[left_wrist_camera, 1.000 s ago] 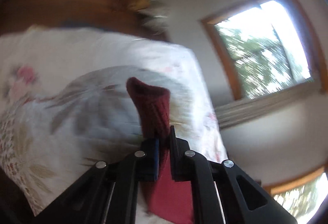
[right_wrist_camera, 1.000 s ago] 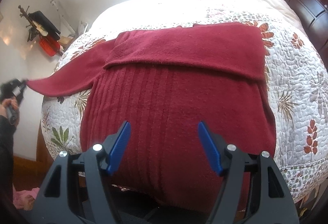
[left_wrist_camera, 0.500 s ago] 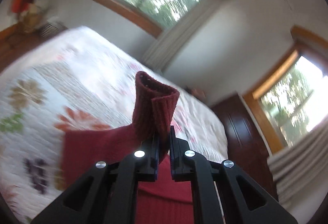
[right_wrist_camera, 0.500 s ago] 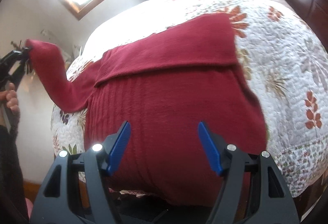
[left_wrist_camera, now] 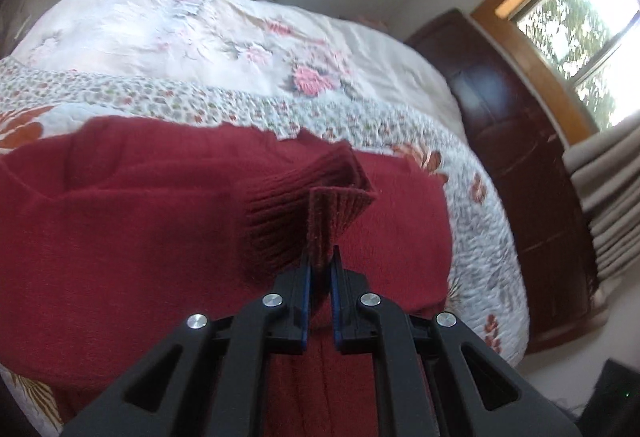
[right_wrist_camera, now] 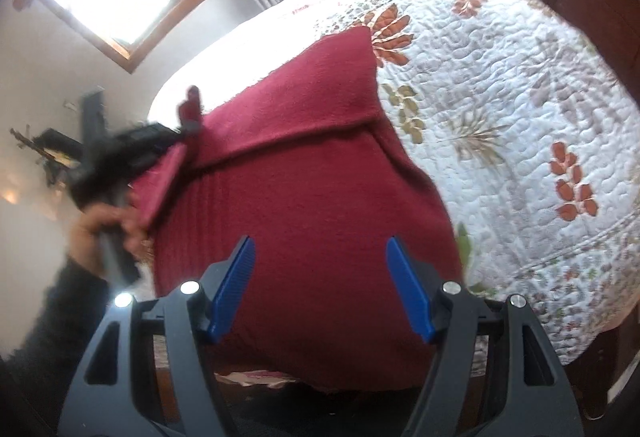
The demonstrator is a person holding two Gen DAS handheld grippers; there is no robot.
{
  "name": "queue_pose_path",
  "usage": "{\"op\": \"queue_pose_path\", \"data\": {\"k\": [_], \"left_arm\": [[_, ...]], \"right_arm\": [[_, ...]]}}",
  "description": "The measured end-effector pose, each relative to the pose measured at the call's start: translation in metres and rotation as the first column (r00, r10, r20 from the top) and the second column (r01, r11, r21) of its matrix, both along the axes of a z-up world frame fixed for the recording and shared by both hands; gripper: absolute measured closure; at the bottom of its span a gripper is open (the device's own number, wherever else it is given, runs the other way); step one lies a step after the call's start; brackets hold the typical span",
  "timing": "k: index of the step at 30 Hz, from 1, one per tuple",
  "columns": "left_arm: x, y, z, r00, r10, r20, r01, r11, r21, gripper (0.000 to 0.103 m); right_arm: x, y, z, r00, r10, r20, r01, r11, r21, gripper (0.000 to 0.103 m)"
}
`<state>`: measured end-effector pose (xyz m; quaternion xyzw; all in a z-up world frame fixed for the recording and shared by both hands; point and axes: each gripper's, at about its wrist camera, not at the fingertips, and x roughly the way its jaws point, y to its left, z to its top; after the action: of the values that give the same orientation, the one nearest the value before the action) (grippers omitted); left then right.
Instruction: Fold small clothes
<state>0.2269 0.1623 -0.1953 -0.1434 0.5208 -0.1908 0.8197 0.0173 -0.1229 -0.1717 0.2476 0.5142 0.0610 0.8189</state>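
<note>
1. While spread flat over the white quilted bedspread with rust-coloured leaf print, lies as a dark red knitted sweater, lower hem hanging over the near edge of the bed.
2. Seen through the left wrist camera: left gripper clamped tight on the ribbed cuff of the sweater's sleeve, blue pads nearly meeting with only the cuff between them, cuff lifted over the sweater's body.
3. Shown only there: pale floral sheet at the far end of the bed, dark wooden headboard to the right, grey curtains on the far wall and at the right edge.
4. Seen through the right wrist camera: right gripper spread wide, gripping nothing, blue fingers hovering above the near part of the sweater.
5. Shown only there: a folded band of sweater lying across the far part of the garment, plus a blurred hand in a dark sleeve at the left, holding the other gripper with the cuff poking up past its tip.
</note>
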Motion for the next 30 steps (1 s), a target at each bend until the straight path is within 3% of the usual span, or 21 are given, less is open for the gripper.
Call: {"op": "queue_pose_path", "data": {"k": [3,4,6,7,10,12,14,17,20,25,28,30], "left_arm": [[-0.006,-0.013,-0.013,0.999,-0.039,-0.037,0.041,0.999,0.031,0.083],[-0.008,-0.005,-0.009,0.998,-0.041,-0.040,0.042,0.999,0.028,0.071],[-0.018,0.000,-0.001,0.999,-0.045,-0.019,0.045,0.999,0.020,0.022],[-0.030,0.006,0.007,0.999,-0.034,0.011,0.033,0.999,0.023,0.018],[-0.058,0.031,0.022,1.000,-0.026,0.016,0.026,1.000,0.000,0.018],[-0.082,0.056,0.026,0.999,0.034,-0.008,-0.035,0.999,-0.012,0.018],[-0.111,0.079,0.023,0.994,0.099,-0.045,-0.101,0.994,-0.040,0.018],[-0.162,0.113,0.020,0.978,0.191,-0.080,-0.195,0.979,-0.049,0.018],[-0.207,0.142,0.011,0.941,0.307,-0.143,-0.317,0.947,-0.052,0.017],[-0.258,0.177,-0.012,0.842,0.475,-0.255,-0.507,0.859,-0.075,0.017],[-0.271,0.184,-0.015,0.820,0.504,-0.270,-0.542,0.836,-0.085,0.017],[-0.271,0.183,-0.012,0.822,0.506,-0.260,-0.542,0.836,-0.084,0.017]], "right_arm": [[0.020,-0.003,0.003,0.999,0.034,0.009,-0.035,0.994,0.106,0.030],[0.029,-0.003,0.003,0.999,0.041,0.008,-0.042,0.987,0.153,0.028],[0.056,-0.002,0.000,0.998,0.067,-0.002,-0.064,0.961,0.270,0.022],[0.066,0.000,-0.001,0.997,0.080,-0.004,-0.075,0.952,0.295,0.022],[0.115,0.014,-0.016,0.988,0.152,-0.018,-0.134,0.916,0.378,0.025],[0.150,0.028,-0.035,0.979,0.197,-0.047,-0.151,0.866,0.477,0.041],[0.183,0.041,-0.058,0.969,0.229,-0.089,-0.146,0.829,0.540,0.045],[0.213,0.052,-0.091,0.956,0.233,-0.179,-0.087,0.806,0.585,0.045],[0.225,0.063,-0.105,0.944,0.254,-0.212,-0.076,0.790,0.609,0.045],[0.236,0.075,-0.104,0.931,0.296,-0.214,-0.104,0.776,0.622,0.045],[0.243,0.085,-0.104,0.925,0.311,-0.217,-0.112,0.770,0.628,0.045],[0.248,0.089,-0.106,0.922,0.321,-0.218,-0.114,0.761,0.639,0.057]]}}
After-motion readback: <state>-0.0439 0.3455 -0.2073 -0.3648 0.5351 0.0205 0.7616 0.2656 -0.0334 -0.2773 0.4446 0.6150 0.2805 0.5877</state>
